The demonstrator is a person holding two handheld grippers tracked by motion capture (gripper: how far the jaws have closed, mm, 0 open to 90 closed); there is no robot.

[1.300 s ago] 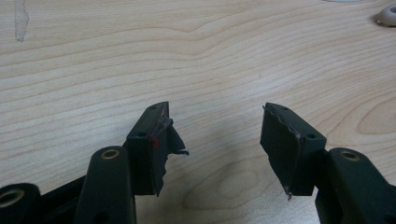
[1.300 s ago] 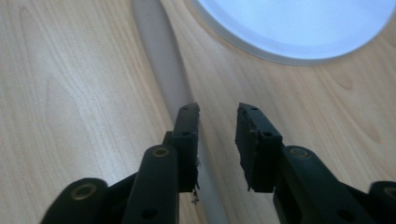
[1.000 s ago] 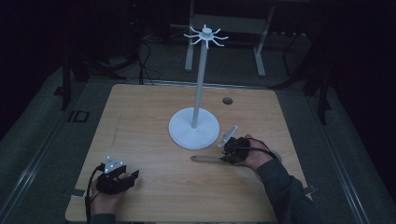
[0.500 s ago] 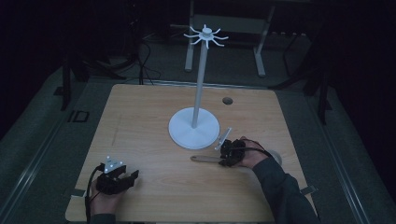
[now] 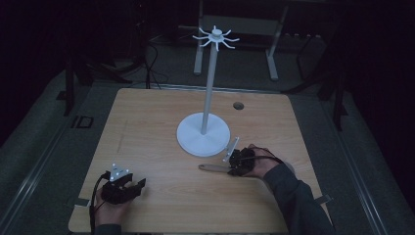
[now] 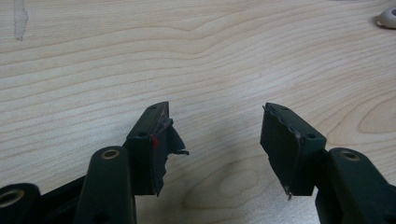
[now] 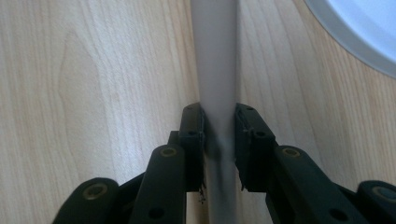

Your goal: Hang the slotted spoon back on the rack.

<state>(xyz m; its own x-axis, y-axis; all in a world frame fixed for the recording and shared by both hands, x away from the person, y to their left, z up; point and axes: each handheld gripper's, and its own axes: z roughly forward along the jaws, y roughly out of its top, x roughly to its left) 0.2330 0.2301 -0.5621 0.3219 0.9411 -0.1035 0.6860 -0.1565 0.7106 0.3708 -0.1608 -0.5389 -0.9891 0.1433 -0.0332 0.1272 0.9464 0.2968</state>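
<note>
A white stand (image 5: 209, 83) with a round base (image 5: 203, 134) and a crown of hooks (image 5: 215, 36) rises from the middle of the wooden table (image 5: 147, 127). A long, pale, flat stick-like utensil (image 5: 210, 167) lies on the table just in front of the base. My right gripper (image 5: 230, 168) is shut on one end of it. In the right gripper view the jaws (image 7: 219, 112) clamp the pale shaft (image 7: 215, 56), with the base's rim (image 7: 359, 28) at top right. My left gripper (image 5: 139, 185) rests near the front left corner, open (image 6: 215, 116) over bare wood.
A small dark hole (image 5: 238, 105) sits in the table behind the stand. Metal frame legs (image 5: 274, 54) and cables (image 5: 147, 54) stand on the dark floor beyond the far edge. A small pale rounded thing (image 6: 387, 18) shows at the top right of the left gripper view.
My right gripper has shifted slightly left and toward the near edge, still on the utensil. The left gripper has stayed put.
</note>
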